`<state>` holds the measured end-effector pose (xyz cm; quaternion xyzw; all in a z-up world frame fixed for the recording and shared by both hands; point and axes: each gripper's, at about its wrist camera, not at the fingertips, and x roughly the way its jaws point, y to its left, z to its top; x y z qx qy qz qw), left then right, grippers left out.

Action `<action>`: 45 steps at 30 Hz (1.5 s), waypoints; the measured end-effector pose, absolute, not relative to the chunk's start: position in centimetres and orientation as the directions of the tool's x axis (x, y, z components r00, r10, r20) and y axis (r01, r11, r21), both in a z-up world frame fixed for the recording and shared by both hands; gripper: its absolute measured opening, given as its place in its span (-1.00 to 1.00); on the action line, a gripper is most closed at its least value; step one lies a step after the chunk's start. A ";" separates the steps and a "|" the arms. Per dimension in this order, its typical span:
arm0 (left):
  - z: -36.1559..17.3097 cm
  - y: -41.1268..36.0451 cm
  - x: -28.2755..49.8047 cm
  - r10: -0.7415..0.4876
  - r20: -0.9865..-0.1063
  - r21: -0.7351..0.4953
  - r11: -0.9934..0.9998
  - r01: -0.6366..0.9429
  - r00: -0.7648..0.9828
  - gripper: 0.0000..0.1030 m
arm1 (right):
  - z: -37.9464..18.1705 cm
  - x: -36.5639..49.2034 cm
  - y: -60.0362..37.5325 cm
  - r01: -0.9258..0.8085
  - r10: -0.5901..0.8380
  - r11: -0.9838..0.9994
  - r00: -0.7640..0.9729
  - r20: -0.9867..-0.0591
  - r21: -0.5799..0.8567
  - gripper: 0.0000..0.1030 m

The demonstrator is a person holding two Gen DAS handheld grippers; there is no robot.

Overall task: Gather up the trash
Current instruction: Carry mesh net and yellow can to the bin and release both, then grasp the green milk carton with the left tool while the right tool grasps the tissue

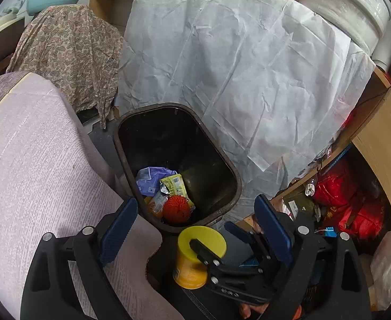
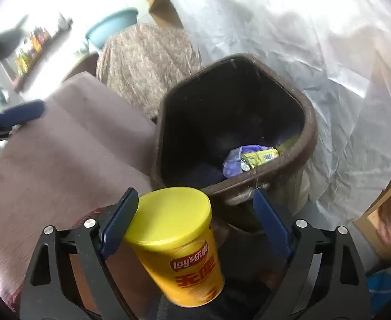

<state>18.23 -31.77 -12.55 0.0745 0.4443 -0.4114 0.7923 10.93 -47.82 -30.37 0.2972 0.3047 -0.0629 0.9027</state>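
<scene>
Brown bin (image 2: 306,122) beyond wide jaws, can (image 2: 179,250)

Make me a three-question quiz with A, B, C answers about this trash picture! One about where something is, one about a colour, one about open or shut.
1. Where is the red ball?
A) on a cushion
B) inside the brown bin
C) on a shelf

2. What colour is the lid of the chips can?
A) blue
B) red
C) yellow

3. How are the jaws of the left gripper?
A) open, gripping nothing
B) shut on the ball
C) shut on a bottle

Answers: 1 B, it lies among wrappers inside the bin. 2 C, the lid is yellow like the can. 3 A, the jaws stand wide apart and grip nothing.
</scene>
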 end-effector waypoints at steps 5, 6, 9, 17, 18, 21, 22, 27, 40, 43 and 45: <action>-12.5 -31.6 18.2 -0.586 -0.765 -0.247 0.649 0.720 0.266 0.71 | -28.7 9.8 -46.1 0.288 0.035 0.848 0.807 -0.589 0.445 0.76; -12.5 -31.7 18.3 -0.586 -0.766 -0.247 0.650 0.719 0.266 0.71 | -28.6 9.7 -45.7 0.280 0.036 0.853 0.811 -0.584 0.441 0.81; -12.5 -31.6 18.3 -0.588 -0.764 -0.250 0.649 0.718 0.265 0.71 | -29.3 10.6 -44.0 0.262 0.032 0.890 0.779 -0.626 0.372 0.87; -11.9 -31.5 18.1 -0.576 -0.767 -0.231 0.659 0.716 0.283 0.71 | -30.8 11.7 -42.0 0.257 0.054 0.908 0.710 -0.702 0.330 0.30; -11.6 -31.4 18.1 -0.581 -0.762 -0.234 0.659 0.715 0.287 0.71 | -30.3 11.5 -42.0 0.250 0.053 0.912 0.717 -0.695 0.327 0.30; -10.5 -30.6 18.0 -0.597 -0.742 -0.240 0.663 0.709 0.307 0.71 | -28.5 10.6 -42.5 0.244 0.052 0.904 0.752 -0.657 0.351 0.30; -10.1 -30.3 18.0 -0.602 -0.734 -0.242 0.666 0.706 0.315 0.71 | -27.3 10.3 -43.0 0.242 0.051 0.898 0.773 -0.633 0.367 0.30; -8.3 -28.7 18.2 -0.607 -0.703 -0.238 0.693 0.681 0.372 0.71 | -22.3 11.3 -45.5 0.240 0.016 0.890 0.834 -0.551 0.388 0.30; -7.1 -25.5 17.9 -0.579 -0.686 -0.209 0.737 0.642 0.442 0.73 | -26.8 21.5 -48.8 0.357 -0.112 0.916 0.663 -0.741 0.182 0.33; -7.1 -25.2 17.8 -0.577 -0.685 -0.207 0.739 0.641 0.444 0.75 | -26.9 20.8 -48.2 0.352 -0.102 0.916 0.667 -0.738 0.192 0.43; -7.2 -25.0 17.9 -0.577 -0.686 -0.207 0.739 0.641 0.444 0.75 | -26.2 20.1 -47.8 0.345 -0.118 0.921 0.689 -0.715 0.181 0.48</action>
